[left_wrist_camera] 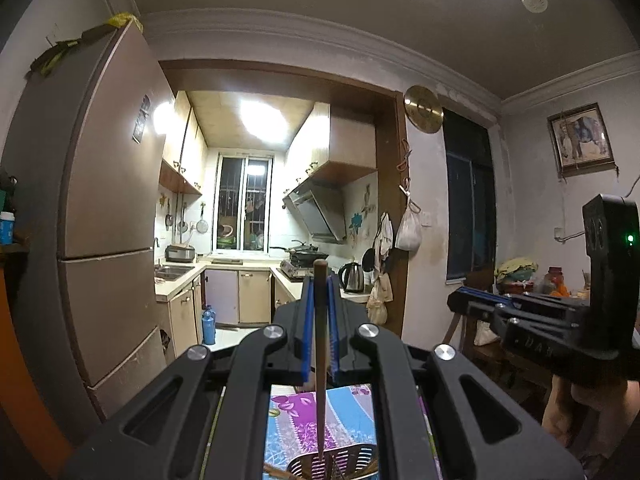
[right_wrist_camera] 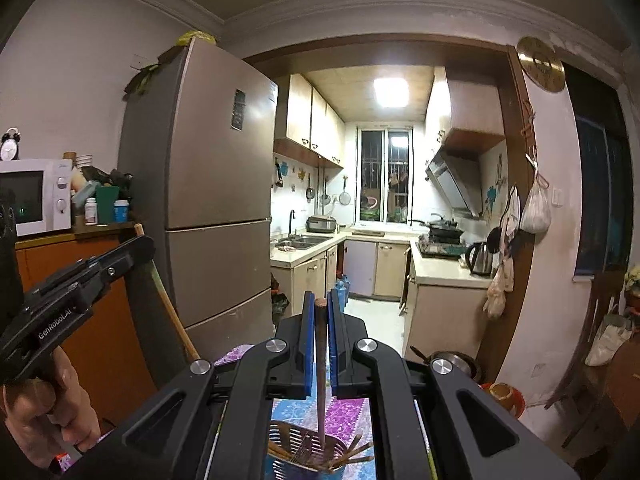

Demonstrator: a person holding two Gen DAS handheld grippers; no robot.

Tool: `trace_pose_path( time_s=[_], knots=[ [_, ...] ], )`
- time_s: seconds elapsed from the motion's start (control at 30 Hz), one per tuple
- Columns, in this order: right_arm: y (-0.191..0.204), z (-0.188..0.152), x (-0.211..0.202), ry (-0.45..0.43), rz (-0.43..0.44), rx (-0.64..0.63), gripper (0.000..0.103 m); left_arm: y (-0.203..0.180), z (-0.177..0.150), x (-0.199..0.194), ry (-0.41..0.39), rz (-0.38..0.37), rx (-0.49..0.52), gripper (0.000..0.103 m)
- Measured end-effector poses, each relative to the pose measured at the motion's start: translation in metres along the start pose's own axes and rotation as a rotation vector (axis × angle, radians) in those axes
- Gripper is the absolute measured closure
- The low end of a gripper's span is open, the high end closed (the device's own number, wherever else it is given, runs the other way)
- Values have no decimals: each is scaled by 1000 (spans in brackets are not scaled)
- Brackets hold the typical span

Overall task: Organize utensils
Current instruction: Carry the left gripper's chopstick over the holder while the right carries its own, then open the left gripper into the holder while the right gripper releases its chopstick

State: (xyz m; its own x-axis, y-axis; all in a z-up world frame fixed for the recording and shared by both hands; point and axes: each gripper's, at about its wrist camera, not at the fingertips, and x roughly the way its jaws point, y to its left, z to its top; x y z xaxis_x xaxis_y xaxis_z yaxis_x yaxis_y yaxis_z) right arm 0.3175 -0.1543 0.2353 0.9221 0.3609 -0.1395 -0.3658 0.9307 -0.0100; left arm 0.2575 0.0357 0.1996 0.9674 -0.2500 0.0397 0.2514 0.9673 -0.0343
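In the left wrist view my left gripper (left_wrist_camera: 320, 282) is shut on a brown chopstick (left_wrist_camera: 320, 344) that stands upright between the blue pads. Its lower end hangs over a slotted utensil holder (left_wrist_camera: 334, 460) on the flowered tablecloth (left_wrist_camera: 288, 412). My right gripper (right_wrist_camera: 319, 302) is likewise shut on a second brown chopstick (right_wrist_camera: 321, 364), whose tip points down into the utensil holder (right_wrist_camera: 304, 446) with several chopsticks in it. Each view shows the other gripper from the side: the right gripper (left_wrist_camera: 460, 298) and the left gripper (right_wrist_camera: 138, 242), which carries its chopstick (right_wrist_camera: 174, 312) slanted.
A tall fridge (right_wrist_camera: 208, 184) stands at the left, beside a cabinet with a microwave (right_wrist_camera: 34, 196). The kitchen with sink, stove and kettle (right_wrist_camera: 480, 258) lies beyond the doorway. A metal bowl (right_wrist_camera: 456, 360) sits on the table at the right. A hand (right_wrist_camera: 40, 412) holds the left gripper.
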Motion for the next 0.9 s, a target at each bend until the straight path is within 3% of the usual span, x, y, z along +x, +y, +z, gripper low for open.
trace_pose_path(
  time_s=[0.5, 0.9],
  knots=[
    [-26, -54, 67, 118, 15, 62, 96, 5, -69, 71, 171, 51, 22, 98],
    [-21, -64, 82, 142, 32, 56, 96, 13, -76, 89, 202, 72, 17, 98]
  ],
)
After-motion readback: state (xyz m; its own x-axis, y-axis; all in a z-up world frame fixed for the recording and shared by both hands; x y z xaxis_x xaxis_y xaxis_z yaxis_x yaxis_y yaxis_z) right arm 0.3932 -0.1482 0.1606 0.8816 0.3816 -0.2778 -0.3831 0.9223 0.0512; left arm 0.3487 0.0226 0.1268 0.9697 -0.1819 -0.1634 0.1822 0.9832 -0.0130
